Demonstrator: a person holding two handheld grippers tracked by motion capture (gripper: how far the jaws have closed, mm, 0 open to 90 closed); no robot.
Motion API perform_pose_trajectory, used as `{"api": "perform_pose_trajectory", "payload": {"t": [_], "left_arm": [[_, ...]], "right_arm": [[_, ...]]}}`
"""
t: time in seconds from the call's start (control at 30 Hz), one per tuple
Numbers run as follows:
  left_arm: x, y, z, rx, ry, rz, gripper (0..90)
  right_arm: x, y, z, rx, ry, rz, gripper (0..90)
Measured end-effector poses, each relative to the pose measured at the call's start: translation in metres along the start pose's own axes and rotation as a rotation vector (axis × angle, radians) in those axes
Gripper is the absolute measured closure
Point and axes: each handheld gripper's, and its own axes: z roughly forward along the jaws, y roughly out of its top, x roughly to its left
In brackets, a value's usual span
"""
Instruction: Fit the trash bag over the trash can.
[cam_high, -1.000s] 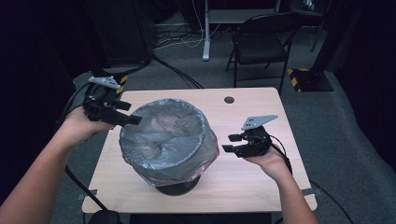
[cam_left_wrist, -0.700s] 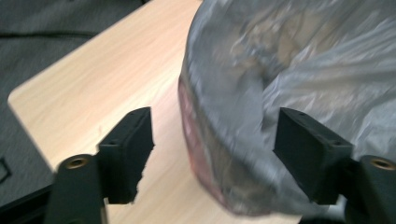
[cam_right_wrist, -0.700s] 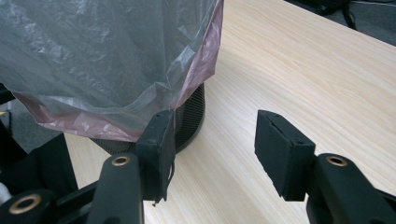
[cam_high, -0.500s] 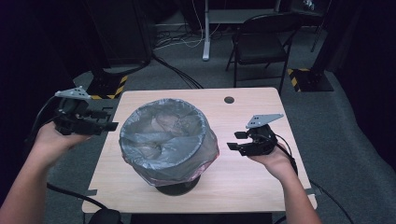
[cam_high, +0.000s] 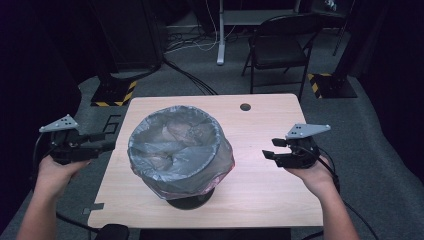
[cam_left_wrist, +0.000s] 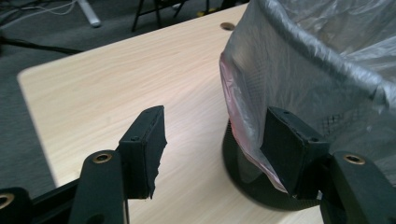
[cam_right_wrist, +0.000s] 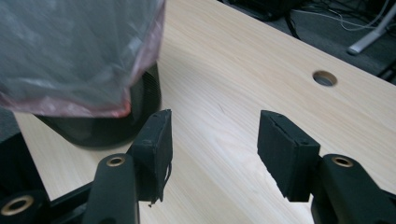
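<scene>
A round black mesh bin lined with a translucent grey plastic bag (cam_high: 176, 150) stands upright at the middle of the light wooden tabletop (cam_high: 260, 125), its long axis vertical and its mouth facing up, the bag's edge folded down over the rim. The left tool (cam_high: 102, 145) hovers just off the tabletop's left edge, released, jaws spread and pointing toward the bin. The right tool (cam_high: 270, 150) hangs over the tabletop to the bin's right, likewise released and empty.

Left gripper (cam_left_wrist: 212, 149) jaws apart, nothing between them. Right jaw near the grey bag (cam_left_wrist: 327, 60) lining a black bin (cam_left_wrist: 247, 179). Bin stands on wooden table (cam_left_wrist: 116, 79).
</scene>
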Motion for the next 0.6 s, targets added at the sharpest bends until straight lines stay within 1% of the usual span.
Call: {"api": "perform_pose_trajectory", "payload": {"t": [0.1, 0.2, 0.3, 0.33, 0.43, 0.53, 0.6], "left_arm": [[0.003, -0.013, 0.007, 0.014, 0.018, -0.005, 38.3], [0.004, -0.024, 0.015, 0.016, 0.018, -0.020, 37.5], [0.005, -0.036, 0.027, 0.037, 0.035, -0.015, 37.2], [0.005, -0.040, 0.031, 0.035, 0.033, -0.020, 36.6], [0.006, -0.050, 0.043, 0.008, 0.012, -0.046, 36.3], [0.005, -0.057, 0.056, 0.005, 0.018, -0.047, 35.7], [0.004, -0.061, 0.063, 0.002, 0.017, -0.051, 35.6]], "right_arm": [[-0.005, -0.011, -0.004, 0.007, -0.026, 0.012, 43.3], [-0.009, -0.023, -0.004, 0.030, -0.060, 0.019, 41.6], [-0.009, -0.031, -0.002, 0.042, -0.080, 0.014, 41.4], [-0.009, -0.035, -0.001, 0.038, -0.079, 0.018, 41.3], [-0.010, -0.046, 0.003, 0.017, -0.082, 0.044, 41.4], [-0.011, -0.058, 0.009, 0.029, -0.123, 0.059, 41.1], [-0.012, -0.065, 0.013, 0.053, -0.148, 0.058, 40.9]]}}
